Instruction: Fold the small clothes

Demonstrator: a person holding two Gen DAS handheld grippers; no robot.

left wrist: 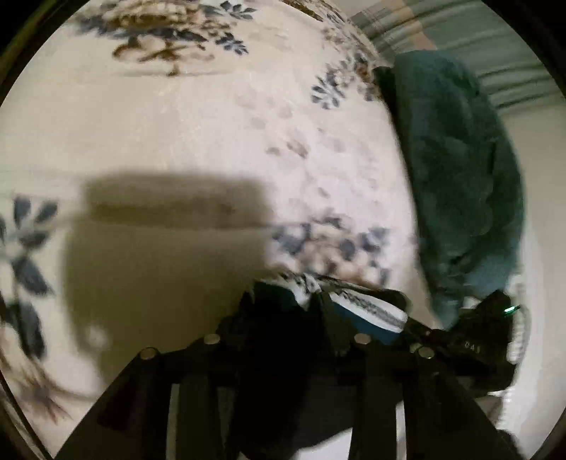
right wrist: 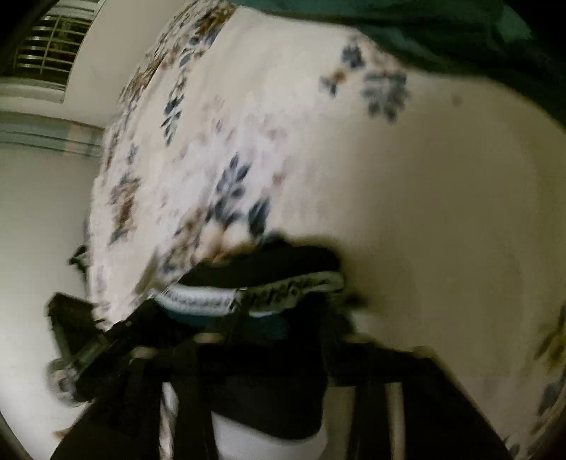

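Observation:
A small dark garment with a white patterned waistband hangs bunched between both grippers, just above a cream floral bedspread. In the left wrist view my left gripper has dark cloth filling the gap between its fingers. The right gripper's black body shows at the waistband's far end. In the right wrist view the same garment drapes over my right gripper, which is shut on it below the waistband. The pads are hidden by cloth and blur.
A heap of teal fabric lies on the bed's right side and also fills the top edge of the right wrist view. The bedspread drops off at its left edge to pale floor. A window with blinds is beyond.

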